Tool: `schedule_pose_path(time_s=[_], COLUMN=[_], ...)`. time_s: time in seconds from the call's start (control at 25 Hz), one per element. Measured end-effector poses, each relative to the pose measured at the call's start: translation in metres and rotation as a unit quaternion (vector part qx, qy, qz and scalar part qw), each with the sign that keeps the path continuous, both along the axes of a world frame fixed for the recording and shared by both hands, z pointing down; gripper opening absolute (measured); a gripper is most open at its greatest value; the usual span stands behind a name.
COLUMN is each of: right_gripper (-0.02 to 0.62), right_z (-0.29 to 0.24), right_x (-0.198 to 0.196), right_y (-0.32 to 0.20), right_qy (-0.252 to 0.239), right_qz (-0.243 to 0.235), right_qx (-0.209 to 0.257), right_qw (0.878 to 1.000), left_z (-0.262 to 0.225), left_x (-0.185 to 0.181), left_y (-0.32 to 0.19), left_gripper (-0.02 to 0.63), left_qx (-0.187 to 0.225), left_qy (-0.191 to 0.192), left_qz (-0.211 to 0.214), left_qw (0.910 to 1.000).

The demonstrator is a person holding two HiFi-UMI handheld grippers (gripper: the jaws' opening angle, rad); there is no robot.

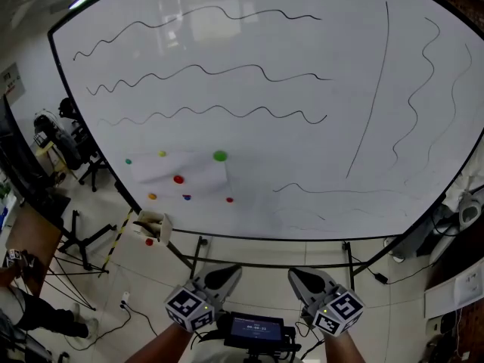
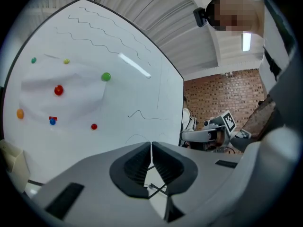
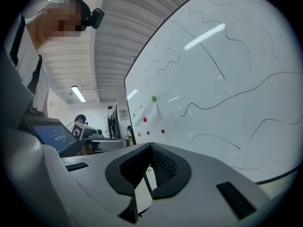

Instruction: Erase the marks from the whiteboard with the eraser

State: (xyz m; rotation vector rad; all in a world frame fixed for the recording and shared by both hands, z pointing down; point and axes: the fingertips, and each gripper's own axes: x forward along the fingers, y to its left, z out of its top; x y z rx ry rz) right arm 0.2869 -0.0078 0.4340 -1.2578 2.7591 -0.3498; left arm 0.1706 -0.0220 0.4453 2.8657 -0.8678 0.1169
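The whiteboard [image 1: 302, 127] fills the head view, with three black wavy lines [image 1: 204, 70] across its upper left. A long vertical stroke [image 1: 374, 89], more wavy strokes [image 1: 420, 89] on the right and a low line [image 1: 333, 190] are also drawn on it. A pale block [image 1: 153, 225], possibly the eraser, sits at the board's lower left corner, also seen as a pale block [image 2: 12, 157] in the left gripper view. My left gripper [image 1: 233, 269] [image 2: 151, 145] and right gripper [image 1: 295, 272] [image 3: 150, 148] are low, in front of the board, both shut and empty.
A white sheet [image 1: 181, 169] is pinned to the board by coloured magnets, such as a green one [image 1: 220, 156] and a red one [image 1: 178, 178]. The board's stand legs [image 1: 198, 252] are below. A small screen [image 1: 255, 329] sits between my grippers. A person [image 1: 30, 308] and black stands are at left.
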Motion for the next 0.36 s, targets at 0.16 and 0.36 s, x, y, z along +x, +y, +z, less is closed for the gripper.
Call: schedule_pose_path(time_s=[0.16, 0.36], right_gripper=[0.006, 0.006], right_z=[-0.001, 0.000], right_x=[0.006, 0.016], right_y=[0.003, 0.008], right_qy=[0.003, 0.008], right_qz=[-0.005, -0.006], right_qx=[0.005, 0.010], right_qw=[1.000, 1.000], left_z=[-0.002, -0.003], left_x=[0.009, 0.020], left_y=[0.000, -0.004], left_gripper=[0.032, 0.032], left_qx=[0.004, 0.010], left_qy=[0.000, 0.005], left_qz=[-0.005, -0.005], left_qw=[1.0000, 0.9999])
